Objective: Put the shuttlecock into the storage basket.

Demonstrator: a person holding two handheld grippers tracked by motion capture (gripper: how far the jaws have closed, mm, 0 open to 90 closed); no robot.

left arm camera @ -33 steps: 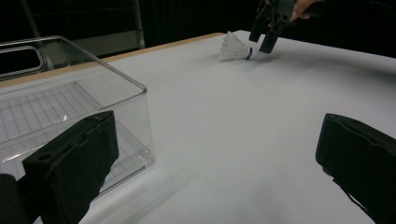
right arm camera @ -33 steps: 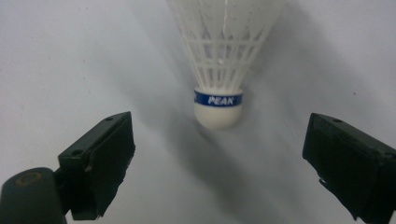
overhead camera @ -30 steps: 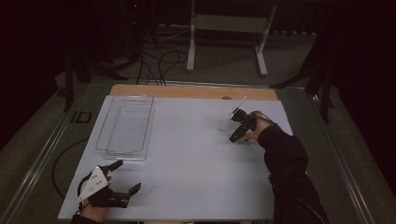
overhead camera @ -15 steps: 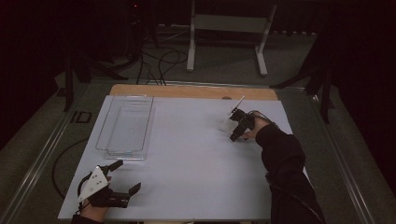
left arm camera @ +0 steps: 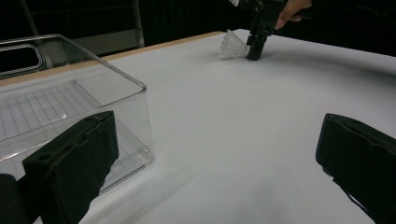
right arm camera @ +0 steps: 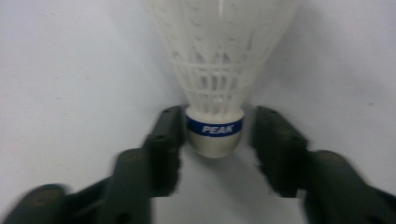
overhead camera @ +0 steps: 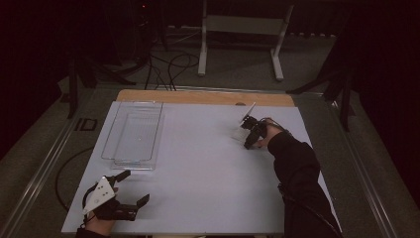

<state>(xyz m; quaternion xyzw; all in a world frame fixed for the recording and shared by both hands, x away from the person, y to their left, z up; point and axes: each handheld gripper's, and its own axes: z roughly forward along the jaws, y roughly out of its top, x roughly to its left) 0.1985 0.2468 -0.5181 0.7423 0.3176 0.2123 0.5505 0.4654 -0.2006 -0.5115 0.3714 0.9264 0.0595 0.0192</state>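
up close | right tongs straddle shuttlecock | blue "peak" band legible

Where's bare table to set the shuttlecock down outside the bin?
The widest free patch is mid-table, between the bin and the right gripper straddling the shuttlecock. The near strip between the left gripper and the sleeve is also bare. Only the bin's corner is tight.

"PEAK" in white on blue band, shuttlecock base

Right gripper by clear bin
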